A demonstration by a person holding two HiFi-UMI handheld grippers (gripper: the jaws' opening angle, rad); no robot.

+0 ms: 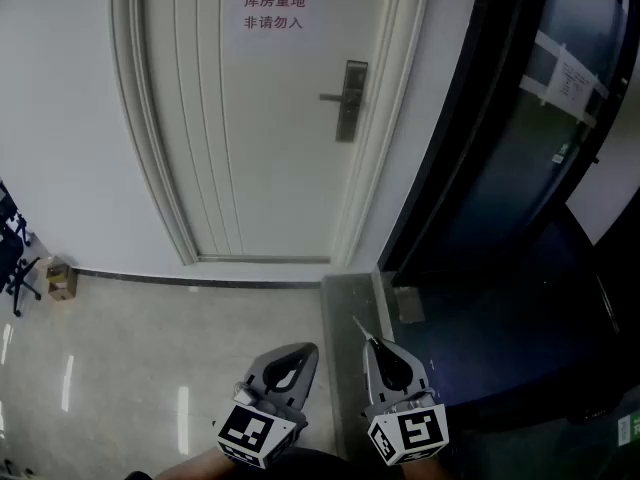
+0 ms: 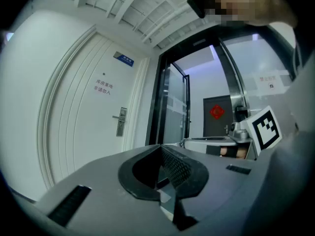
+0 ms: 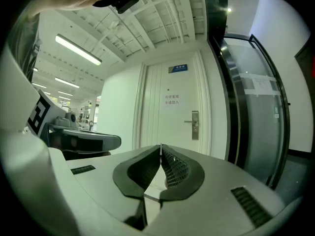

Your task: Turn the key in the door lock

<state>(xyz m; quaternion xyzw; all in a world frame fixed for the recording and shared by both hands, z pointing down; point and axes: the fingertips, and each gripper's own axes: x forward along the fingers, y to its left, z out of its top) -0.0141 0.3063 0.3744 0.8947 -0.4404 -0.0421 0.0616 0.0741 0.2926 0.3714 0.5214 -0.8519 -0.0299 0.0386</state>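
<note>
A white door (image 1: 270, 128) stands closed ahead, several steps away. Its metal lock plate (image 1: 350, 100) carries a lever handle (image 1: 332, 97) pointing left; no key shows in the lock. The plate also appears in the left gripper view (image 2: 120, 121) and the right gripper view (image 3: 195, 125). Both grippers hang low near my body, far from the door. My left gripper (image 1: 308, 350) is shut with nothing in it. My right gripper (image 1: 372, 342) is shut on a thin metal key (image 1: 360, 326), which juts from its tips; only a sliver of the key (image 3: 160, 145) shows edge-on in the right gripper view.
A dark-framed glass door (image 1: 500, 168) stands at an angle just right of the white door. A sign with red characters (image 1: 272, 13) hangs on the door. A small cardboard box (image 1: 62, 278) and a chair base (image 1: 15, 263) sit at the left on the glossy floor.
</note>
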